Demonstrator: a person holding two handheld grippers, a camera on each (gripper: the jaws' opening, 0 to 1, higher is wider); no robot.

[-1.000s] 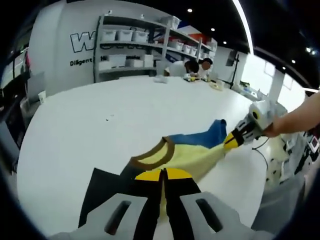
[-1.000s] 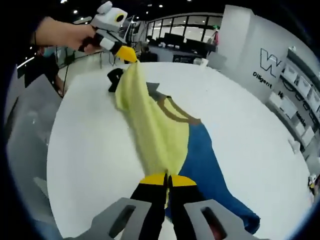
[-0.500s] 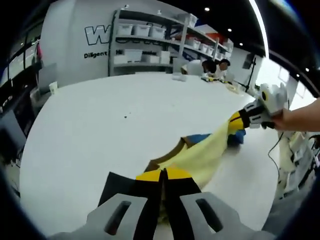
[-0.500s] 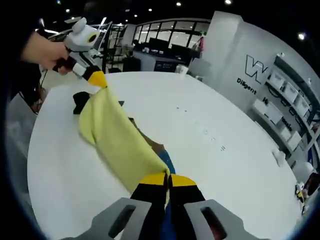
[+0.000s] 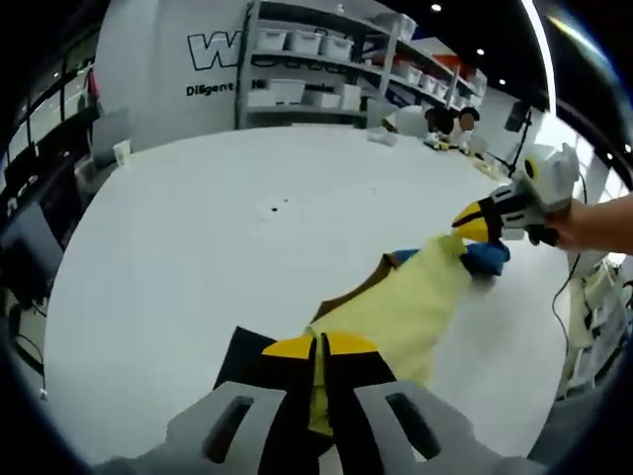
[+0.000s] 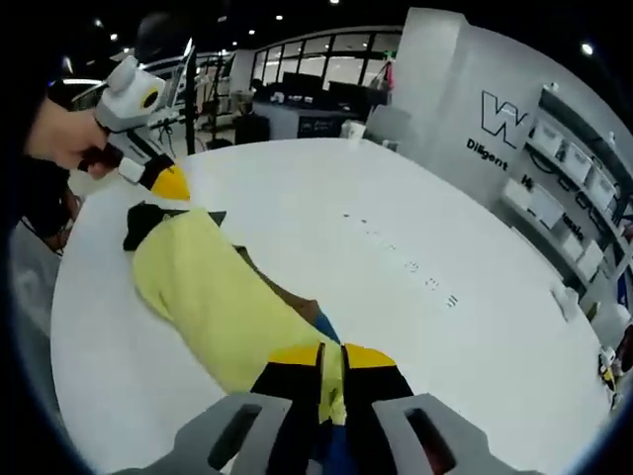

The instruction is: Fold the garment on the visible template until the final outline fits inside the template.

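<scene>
A yellow garment (image 5: pixel 410 302) with a brown collar (image 5: pixel 358 293) and a blue part (image 5: pixel 487 256) lies stretched between both grippers on the white table (image 5: pixel 178 237). My left gripper (image 5: pixel 318 348) is shut on one yellow edge, right by the black template (image 5: pixel 237 358). My right gripper (image 5: pixel 476 224), held by a hand, pinches the far end. In the right gripper view the right gripper (image 6: pixel 332 360) is shut on the garment (image 6: pixel 213 292). There the left gripper (image 6: pixel 166 183) hovers over the template (image 6: pixel 146 220), and most of the blue part (image 6: pixel 326 327) is covered.
Shelves with white bins (image 5: pixel 316 59) line the far wall. People (image 5: pixel 440 121) sit at the table's far side. Small dark marks (image 6: pixel 406 263) dot the tabletop. The table edge (image 6: pixel 74 327) curves close to the garment.
Both grippers have carried the yellow cloth over the blue part and come down toward the table. The garment now lies lower and more bunched.
</scene>
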